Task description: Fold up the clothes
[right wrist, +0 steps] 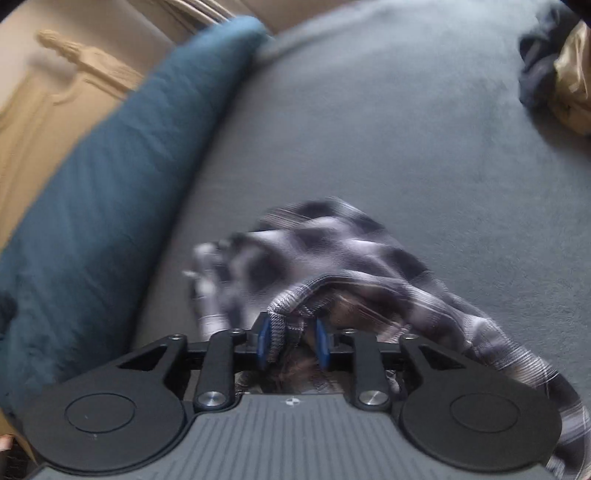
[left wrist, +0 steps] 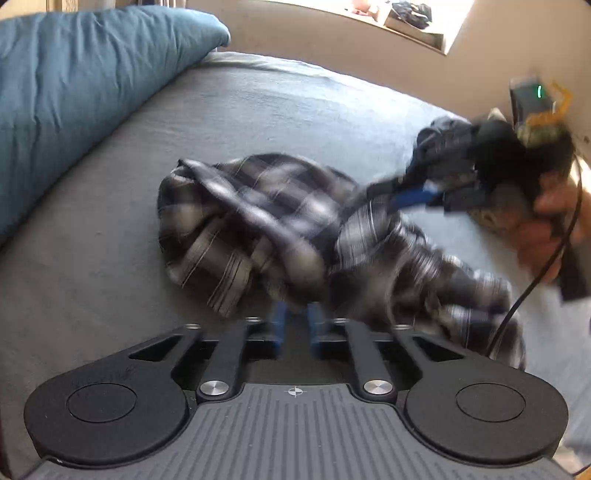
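A crumpled black, grey and white plaid shirt [left wrist: 280, 229] lies on the grey bed sheet [left wrist: 258, 110]. My left gripper [left wrist: 297, 317] is at the shirt's near edge, its blue fingers [left wrist: 277, 326] close together with cloth over the tips. My right gripper [right wrist: 291, 341] is shut on a fold of the same shirt [right wrist: 332, 258], with fabric between its blue fingers [right wrist: 263, 341]. In the left wrist view the right gripper [left wrist: 410, 197] comes in from the right, held by a hand, gripping the shirt's far side. Both views are motion-blurred.
A teal pillow [left wrist: 74, 92] lies along the left of the bed, also in the right wrist view [right wrist: 122, 177]. A pile of dark and tan clothes [right wrist: 554, 74] sits at the far right. A window ledge [left wrist: 406, 22] is behind the bed. A black cable [left wrist: 546, 266] hangs from the right gripper.
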`<state>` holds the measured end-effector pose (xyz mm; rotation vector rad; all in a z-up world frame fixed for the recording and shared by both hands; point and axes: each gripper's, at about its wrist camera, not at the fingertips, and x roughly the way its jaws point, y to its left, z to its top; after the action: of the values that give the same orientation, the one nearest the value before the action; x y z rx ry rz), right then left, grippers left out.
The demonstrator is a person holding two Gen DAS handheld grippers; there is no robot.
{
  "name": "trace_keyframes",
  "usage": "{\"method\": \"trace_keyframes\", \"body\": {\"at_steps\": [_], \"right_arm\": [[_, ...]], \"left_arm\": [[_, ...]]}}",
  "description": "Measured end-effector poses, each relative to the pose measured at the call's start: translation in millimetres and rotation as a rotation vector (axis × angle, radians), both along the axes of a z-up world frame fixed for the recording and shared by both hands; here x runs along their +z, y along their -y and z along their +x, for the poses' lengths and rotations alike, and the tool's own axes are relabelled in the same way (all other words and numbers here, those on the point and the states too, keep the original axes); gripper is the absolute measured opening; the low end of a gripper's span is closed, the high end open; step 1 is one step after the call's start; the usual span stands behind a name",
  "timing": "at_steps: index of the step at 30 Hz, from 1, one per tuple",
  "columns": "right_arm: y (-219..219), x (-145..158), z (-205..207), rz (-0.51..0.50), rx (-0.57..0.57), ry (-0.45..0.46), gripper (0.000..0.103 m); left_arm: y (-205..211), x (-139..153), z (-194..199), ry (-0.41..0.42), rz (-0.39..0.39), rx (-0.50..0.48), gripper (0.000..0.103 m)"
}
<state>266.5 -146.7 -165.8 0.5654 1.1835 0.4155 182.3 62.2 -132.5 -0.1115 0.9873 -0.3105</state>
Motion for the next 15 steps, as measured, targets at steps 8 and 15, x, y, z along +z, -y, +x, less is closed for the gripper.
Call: {"method": "trace_keyframes", "body": {"at_steps": [8,15], "right_arm": [[92.5,34.8,-79.3,0.027,-0.162,0.131,0.048],[84.1,34.2,-161.6,-0.262,0.084,0.245,0.048]], "left_arm": [[41.6,-2.8,60.9,0.005,-0.109,-0.1,0.051],[74.8,-26.0,83.6,0.023,0.046,-0.152,0.032]]}}
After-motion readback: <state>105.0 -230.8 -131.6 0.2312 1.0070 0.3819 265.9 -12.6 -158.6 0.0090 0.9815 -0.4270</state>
